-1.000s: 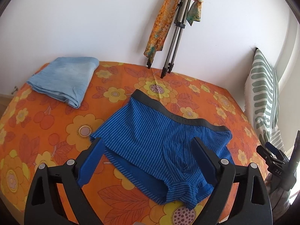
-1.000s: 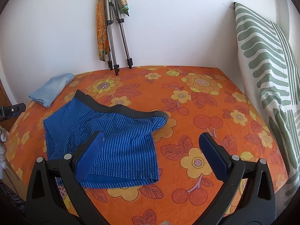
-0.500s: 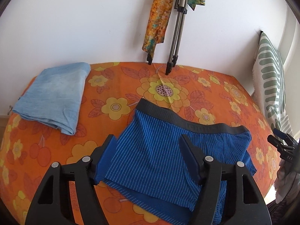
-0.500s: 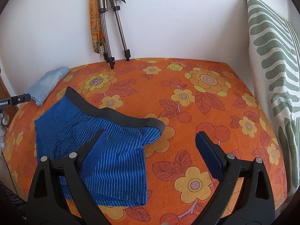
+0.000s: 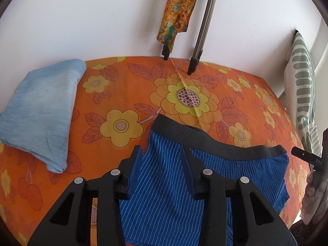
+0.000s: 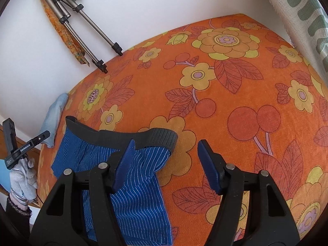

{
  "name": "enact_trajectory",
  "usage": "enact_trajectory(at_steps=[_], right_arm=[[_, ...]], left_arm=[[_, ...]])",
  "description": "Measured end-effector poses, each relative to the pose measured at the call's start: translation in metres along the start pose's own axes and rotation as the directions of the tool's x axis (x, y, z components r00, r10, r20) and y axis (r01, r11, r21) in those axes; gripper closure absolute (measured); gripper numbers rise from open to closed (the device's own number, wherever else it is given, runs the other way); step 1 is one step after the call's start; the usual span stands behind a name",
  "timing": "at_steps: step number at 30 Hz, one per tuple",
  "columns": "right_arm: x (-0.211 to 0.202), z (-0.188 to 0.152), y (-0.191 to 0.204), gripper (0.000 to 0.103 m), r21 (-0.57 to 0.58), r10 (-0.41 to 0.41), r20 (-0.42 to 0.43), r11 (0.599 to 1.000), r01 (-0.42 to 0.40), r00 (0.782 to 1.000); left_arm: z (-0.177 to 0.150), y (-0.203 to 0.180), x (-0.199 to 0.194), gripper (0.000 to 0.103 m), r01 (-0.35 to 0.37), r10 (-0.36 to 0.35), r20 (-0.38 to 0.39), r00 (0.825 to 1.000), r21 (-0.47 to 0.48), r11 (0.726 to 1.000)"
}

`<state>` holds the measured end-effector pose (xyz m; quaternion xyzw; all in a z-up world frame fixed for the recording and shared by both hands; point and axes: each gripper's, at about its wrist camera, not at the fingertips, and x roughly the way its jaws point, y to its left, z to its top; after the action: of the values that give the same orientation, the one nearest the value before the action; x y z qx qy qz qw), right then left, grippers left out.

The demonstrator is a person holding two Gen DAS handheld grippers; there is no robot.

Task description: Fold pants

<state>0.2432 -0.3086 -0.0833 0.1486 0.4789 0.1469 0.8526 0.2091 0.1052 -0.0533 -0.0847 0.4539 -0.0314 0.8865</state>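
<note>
The blue pin-striped shorts with a dark waistband lie flat on the orange flowered bed cover. My left gripper is open, its jaws standing over the left waistband corner, holding nothing. In the right wrist view the shorts lie at lower left, and their waistband ends just ahead of the left finger. My right gripper is open and empty, straddling the right waistband corner and the bare cover.
A folded light-blue cloth lies on the bed's left side. Tripod legs with a hanging patterned scarf stand against the back wall. A green-striped pillow leans at the right edge.
Both grippers have moved forward and down toward the waistband and their jaws have narrowed. The right wrist view has tilted. The shorts lie as before.
</note>
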Motion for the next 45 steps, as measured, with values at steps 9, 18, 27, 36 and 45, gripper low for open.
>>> enact_trajectory(at_steps=[9,18,27,36,45], right_arm=[[0.023,0.002,0.002,0.037,0.012,0.032,-0.064,0.999,-0.031,0.997],[0.043,0.005,0.005,0.046,0.008,0.049,-0.107,0.999,-0.049,0.993],[0.048,0.009,0.011,0.074,-0.023,0.054,-0.100,0.998,-0.057,0.994],[0.030,0.008,0.038,0.092,-0.173,0.017,0.000,0.985,-0.017,1.000],[-0.004,0.003,0.016,0.049,-0.178,-0.012,0.009,0.984,0.013,1.000]], left_arm=[[0.018,0.000,0.042,0.066,0.033,-0.034,-0.061,0.998,-0.018,0.999],[0.024,0.005,0.069,0.066,0.073,-0.078,-0.096,0.992,-0.053,0.996],[0.022,-0.010,0.066,0.097,0.007,-0.007,-0.020,1.000,-0.009,1.000],[0.024,-0.027,0.060,0.089,-0.188,0.184,0.054,0.982,0.093,0.978],[0.018,-0.030,0.019,0.063,-0.212,0.204,0.096,0.974,0.077,0.974]])
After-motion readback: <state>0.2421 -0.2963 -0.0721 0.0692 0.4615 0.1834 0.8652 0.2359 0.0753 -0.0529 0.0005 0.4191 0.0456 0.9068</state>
